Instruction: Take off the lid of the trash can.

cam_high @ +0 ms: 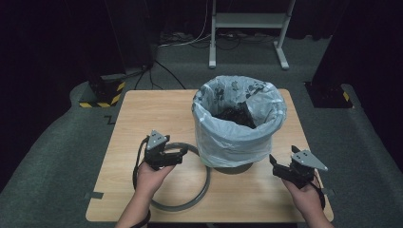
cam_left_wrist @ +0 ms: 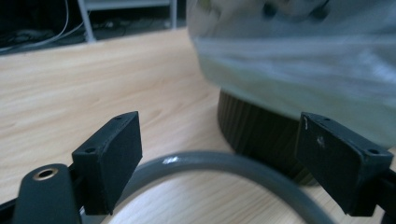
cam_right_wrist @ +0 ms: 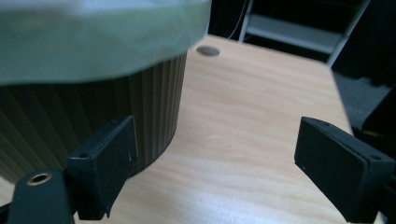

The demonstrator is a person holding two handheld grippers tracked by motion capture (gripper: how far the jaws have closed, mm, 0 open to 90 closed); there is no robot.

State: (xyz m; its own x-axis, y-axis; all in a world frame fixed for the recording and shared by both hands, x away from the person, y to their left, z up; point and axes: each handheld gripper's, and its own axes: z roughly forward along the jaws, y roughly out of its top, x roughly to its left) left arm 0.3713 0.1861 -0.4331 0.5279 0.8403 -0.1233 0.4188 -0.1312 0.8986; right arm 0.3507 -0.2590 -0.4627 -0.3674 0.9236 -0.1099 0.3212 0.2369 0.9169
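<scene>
A dark ribbed bin [cam_high: 233, 167] lined with a pale plastic bag [cam_high: 237, 128] stands on the wooden table [cam_high: 142, 109], right of centre. A grey ring [cam_high: 202, 187] lies flat on the table at the bin's near left. My left gripper [cam_high: 181, 153] hovers over the ring's far arc, open, with the ring [cam_left_wrist: 219, 163] passing between its jaws and the bin [cam_left_wrist: 261, 135] just beyond. My right gripper [cam_high: 274, 163] is open at the bin's near right. Its jaws hold nothing, with the ribbed bin wall [cam_right_wrist: 93, 116] at their left and the bag's edge [cam_right_wrist: 93, 37] overhead.
Beyond the table a white metal stand [cam_high: 247, 21] and loose cables [cam_high: 180, 40] sit on the grey carpet. A post base with yellow and black stripes [cam_high: 102, 92] stands at the far left. A round grommet hole [cam_right_wrist: 208, 51] marks the tabletop.
</scene>
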